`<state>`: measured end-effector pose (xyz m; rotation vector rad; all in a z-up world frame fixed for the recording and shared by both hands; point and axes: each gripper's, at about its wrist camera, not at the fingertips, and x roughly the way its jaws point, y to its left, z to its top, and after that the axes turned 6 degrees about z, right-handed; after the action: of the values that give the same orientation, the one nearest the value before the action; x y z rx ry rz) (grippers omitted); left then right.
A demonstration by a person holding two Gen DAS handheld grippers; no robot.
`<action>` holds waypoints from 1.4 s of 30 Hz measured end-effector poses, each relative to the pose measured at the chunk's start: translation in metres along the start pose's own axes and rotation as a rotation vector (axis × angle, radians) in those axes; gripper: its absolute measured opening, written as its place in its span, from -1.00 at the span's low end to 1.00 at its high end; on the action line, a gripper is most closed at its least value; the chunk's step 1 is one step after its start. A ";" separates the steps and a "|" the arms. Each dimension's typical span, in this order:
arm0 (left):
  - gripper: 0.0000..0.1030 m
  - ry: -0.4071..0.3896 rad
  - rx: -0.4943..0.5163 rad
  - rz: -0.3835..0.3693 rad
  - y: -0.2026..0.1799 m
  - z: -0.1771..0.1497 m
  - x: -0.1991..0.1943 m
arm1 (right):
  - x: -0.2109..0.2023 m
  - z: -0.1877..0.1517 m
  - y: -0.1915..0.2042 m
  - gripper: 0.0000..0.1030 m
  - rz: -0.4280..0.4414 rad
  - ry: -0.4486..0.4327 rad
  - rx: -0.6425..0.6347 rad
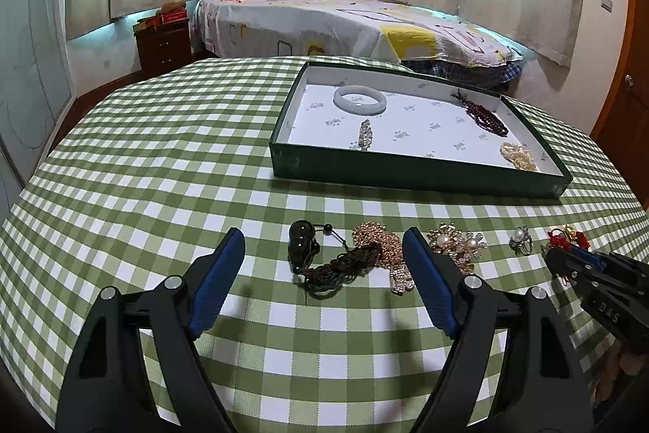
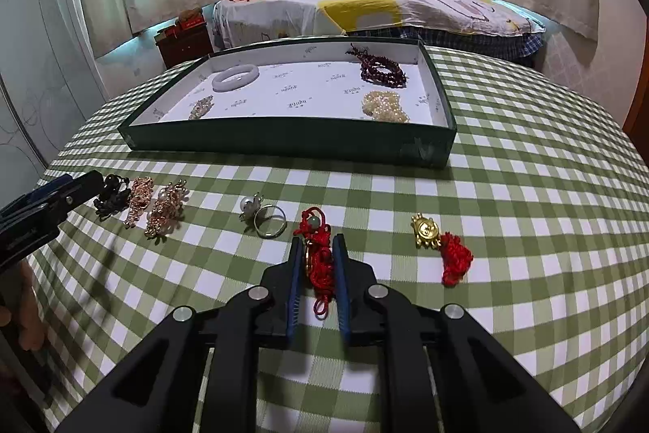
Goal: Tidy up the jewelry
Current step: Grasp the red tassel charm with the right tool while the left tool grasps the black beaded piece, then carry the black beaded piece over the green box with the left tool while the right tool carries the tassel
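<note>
Red knotted cord charm [image 2: 318, 258] sits pinched between the blue pads of the right hand-held gripper [image 2: 318, 250] near the worktop's front edge, while the left hand-held gripper [image 1: 324, 254] hangs spread wide over a dark beaded tangle [image 1: 320, 262]. Four pieces already lie in the green tray [image 2: 292, 145] toward the far edge, a pale bangle [image 2: 235, 78] among them. By that count roughly half remains: gold brooches [image 2: 162, 210], a pearl ring [image 2: 263, 216] and a gold tasselled charm [image 2: 440, 246], with nothing blocking the way to the tray.

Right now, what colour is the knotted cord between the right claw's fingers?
Red knotted cord, clearest in the right wrist view.
</note>
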<state>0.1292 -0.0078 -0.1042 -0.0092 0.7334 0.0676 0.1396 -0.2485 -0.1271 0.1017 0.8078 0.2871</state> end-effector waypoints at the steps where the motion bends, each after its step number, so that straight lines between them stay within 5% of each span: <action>1: 0.47 0.005 -0.003 0.002 0.001 0.000 0.001 | 0.000 0.000 -0.001 -0.70 0.002 0.000 0.000; 13: 0.13 0.070 0.008 0.014 0.005 -0.003 0.018 | -0.001 -0.001 -0.001 -0.70 0.004 -0.006 0.000; 27: 0.07 0.096 -0.037 0.012 0.019 0.010 0.032 | -0.002 -0.001 -0.001 -0.70 0.006 -0.009 0.001; 34: -0.54 0.128 -0.011 -0.004 0.018 0.007 0.037 | -0.002 -0.001 -0.001 -0.70 0.006 -0.011 0.002; 42: -0.69 0.117 0.003 -0.007 0.017 0.003 0.033 | -0.003 0.000 -0.002 -0.70 0.010 -0.016 0.010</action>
<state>0.1543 0.0115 -0.1236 -0.0131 0.8500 0.0598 0.1380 -0.2508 -0.1257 0.1172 0.7934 0.2912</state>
